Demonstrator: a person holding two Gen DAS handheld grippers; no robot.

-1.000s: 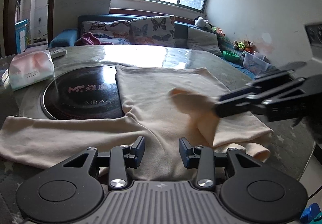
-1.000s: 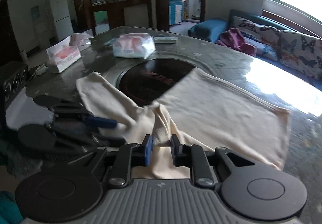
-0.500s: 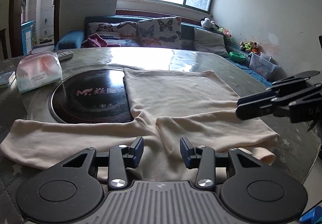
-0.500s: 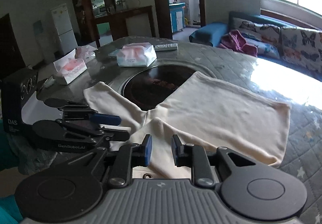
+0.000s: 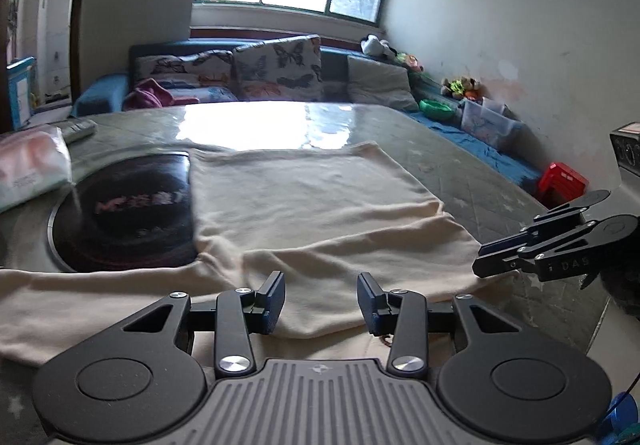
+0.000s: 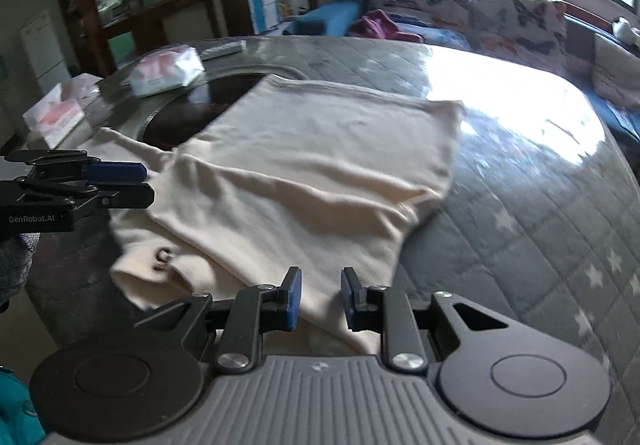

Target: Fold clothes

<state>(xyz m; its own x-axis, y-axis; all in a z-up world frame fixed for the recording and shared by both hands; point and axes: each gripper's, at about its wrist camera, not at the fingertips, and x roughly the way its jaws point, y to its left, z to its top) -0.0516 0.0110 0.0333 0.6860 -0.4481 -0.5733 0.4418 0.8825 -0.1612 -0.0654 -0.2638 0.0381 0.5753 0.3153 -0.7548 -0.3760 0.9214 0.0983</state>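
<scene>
Cream garment (image 5: 304,205), soft, light, limp knit, spread on quilted table (image 6: 520,213) with one sleeve folded in; grasp near hem corners; left gripper (image 5: 321,299) and right gripper (image 6: 319,299) both parted, empty.

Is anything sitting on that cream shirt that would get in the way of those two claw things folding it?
Nothing visible lies on the cream shirt. The tissue pack sits off beside it, and both the left gripper and right gripper hover over bare cloth.
</scene>
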